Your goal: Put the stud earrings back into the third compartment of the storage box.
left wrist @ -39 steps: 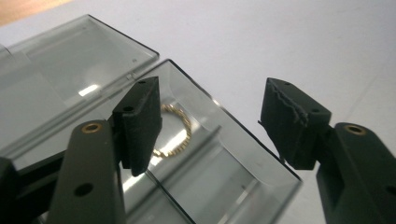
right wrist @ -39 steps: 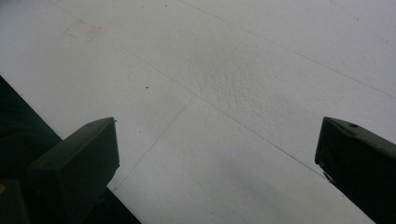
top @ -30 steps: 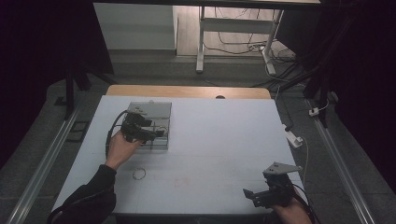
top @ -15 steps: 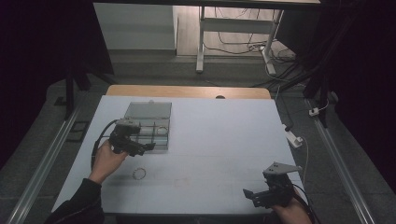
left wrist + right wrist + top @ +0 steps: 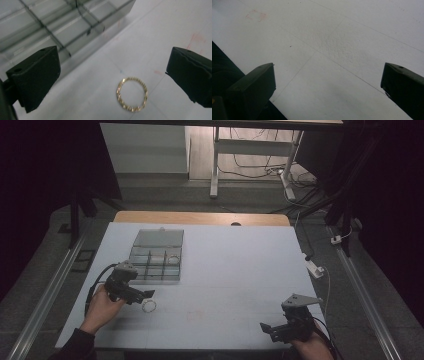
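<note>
Left claw [image 5: 113,77] gaping wide just above ring [image 5: 132,93], flat on worktop [image 5: 225,270] beside box [image 5: 156,255].

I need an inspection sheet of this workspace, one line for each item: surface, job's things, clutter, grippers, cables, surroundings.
Surface: white table top with faint pencil lines and small reddish marks; a wooden strip along the far edge.
Job's things: gold ring lying flat on the table, near the clear compartment box; another ring lies in one compartment.
Clutter: nothing seen.
Grippers: left gripper open, jaws have just been opening, ring on the table between them, untouched; right gripper open, nothing between the jaws, at the near right corner.
Cables: black cable trails from the left gripper; white power strip beside the table.
Surroundings: dark room, desk legs and loose floor cables behind.
</note>
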### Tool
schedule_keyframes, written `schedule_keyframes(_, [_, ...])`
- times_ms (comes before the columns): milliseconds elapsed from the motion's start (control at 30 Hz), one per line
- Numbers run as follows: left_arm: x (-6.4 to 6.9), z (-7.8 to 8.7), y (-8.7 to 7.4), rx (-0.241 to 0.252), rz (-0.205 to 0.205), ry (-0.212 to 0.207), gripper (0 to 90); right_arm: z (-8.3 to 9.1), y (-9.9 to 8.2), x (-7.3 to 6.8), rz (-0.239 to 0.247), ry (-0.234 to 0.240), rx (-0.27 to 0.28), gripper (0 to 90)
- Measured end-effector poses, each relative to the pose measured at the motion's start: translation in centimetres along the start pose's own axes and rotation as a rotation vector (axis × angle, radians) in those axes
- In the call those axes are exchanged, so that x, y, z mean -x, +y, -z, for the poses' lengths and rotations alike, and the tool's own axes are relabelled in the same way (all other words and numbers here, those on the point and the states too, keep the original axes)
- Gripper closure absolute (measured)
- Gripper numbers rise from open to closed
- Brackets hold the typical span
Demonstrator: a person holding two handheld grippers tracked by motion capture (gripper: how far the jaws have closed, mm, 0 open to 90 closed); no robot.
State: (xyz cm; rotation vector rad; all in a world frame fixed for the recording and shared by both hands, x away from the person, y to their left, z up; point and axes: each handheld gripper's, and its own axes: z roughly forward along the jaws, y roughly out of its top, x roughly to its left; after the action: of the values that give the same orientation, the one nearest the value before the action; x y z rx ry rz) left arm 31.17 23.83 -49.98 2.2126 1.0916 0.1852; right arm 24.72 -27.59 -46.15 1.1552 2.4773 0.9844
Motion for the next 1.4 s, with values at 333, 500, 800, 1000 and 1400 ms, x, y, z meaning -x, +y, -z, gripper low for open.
schedule_keyframes(333, [0.1,-2.1,-1.1,-0.154,0.007,0.066,0.0,0.0,0.0,0.0,0.003,-0.001,-0.007,0.1])
schedule_keyframes(500, [-0.1,-3.0,-1.4,-0.217,0.008,0.07,0.0,0.0,0.0,-0.1,0.002,0.0,-0.009,0.1])
schedule_keyframes(800, [0.4,-2.3,-1.4,-0.224,-0.062,0.081,31.1,-0.1,0.0,-0.1,0.005,0.0,-0.01,0.1])
schedule_keyframes(1000, [0.8,-1.9,-1.4,-0.226,-0.095,0.054,68.4,-0.1,0.0,-0.1,0.01,0.0,-0.011,0.2])
schedule_keyframes(1400, [0.8,-1.9,-0.9,-0.257,-0.015,0.036,86.4,-0.1,0.1,-0.1,0.016,0.001,-0.016,0.2])
